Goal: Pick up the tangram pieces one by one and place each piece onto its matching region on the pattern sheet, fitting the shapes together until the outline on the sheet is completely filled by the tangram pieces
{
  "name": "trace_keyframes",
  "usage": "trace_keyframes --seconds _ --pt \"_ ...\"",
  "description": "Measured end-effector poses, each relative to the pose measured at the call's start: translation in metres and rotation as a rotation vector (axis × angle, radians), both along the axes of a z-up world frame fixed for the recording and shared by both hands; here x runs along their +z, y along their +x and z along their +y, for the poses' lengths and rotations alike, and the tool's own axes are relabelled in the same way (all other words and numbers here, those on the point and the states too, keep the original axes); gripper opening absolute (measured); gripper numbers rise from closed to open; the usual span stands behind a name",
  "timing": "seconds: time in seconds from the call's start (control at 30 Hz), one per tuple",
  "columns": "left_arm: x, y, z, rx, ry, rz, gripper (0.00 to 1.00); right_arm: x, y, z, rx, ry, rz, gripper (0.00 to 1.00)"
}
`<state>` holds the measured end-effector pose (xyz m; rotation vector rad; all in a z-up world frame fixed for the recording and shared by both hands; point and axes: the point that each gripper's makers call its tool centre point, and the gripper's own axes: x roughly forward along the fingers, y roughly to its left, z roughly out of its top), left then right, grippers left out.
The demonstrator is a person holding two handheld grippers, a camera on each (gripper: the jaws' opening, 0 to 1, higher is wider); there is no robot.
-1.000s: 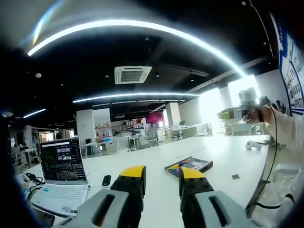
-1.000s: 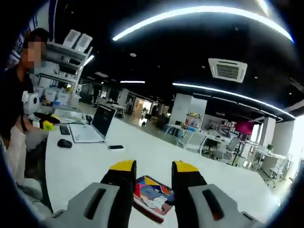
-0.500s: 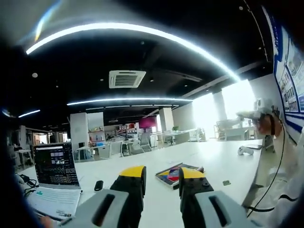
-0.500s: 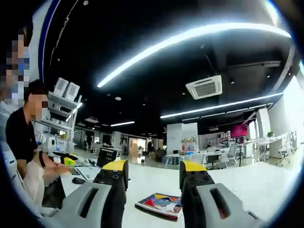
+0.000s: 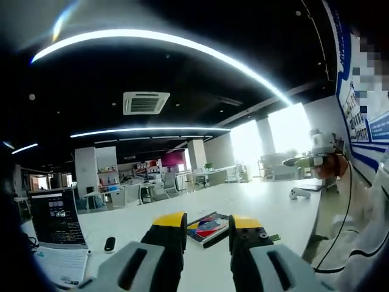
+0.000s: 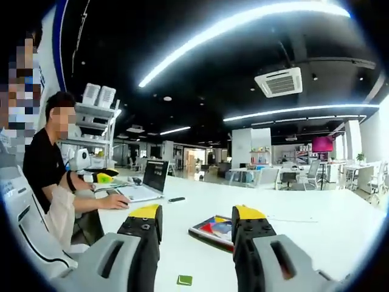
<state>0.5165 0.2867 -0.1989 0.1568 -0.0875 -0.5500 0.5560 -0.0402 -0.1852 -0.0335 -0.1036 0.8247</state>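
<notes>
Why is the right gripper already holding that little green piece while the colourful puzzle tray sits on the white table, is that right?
Not quite. In the right gripper view the small green piece lies loose on the white table, in front of the open right gripper, which holds nothing. The colourful puzzle tray does sit on the table.

Flat on the white desk (image 5: 255, 207): pattern sheet (image 5: 205, 226) in a dark-edged frame, covered with red, blue and yellow tangram pieces (image 6: 217, 228). Near the desk's front edge, a small green piece (image 6: 184, 280) lying apart.
</notes>
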Motion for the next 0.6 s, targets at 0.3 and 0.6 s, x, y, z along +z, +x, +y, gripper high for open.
trace_keyframes --seconds 0.3,0.6 --pt "0.007 -0.007 0.006 0.002 -0.013 -0.023 0.29 -0.01 -0.021 0.022 0.026 -0.154 -0.039 0.42" --pt "0.002 -0.003 0.005 0.003 -0.011 -0.009 0.29 -0.017 -0.018 0.012 0.002 -0.178 -0.018 0.41"
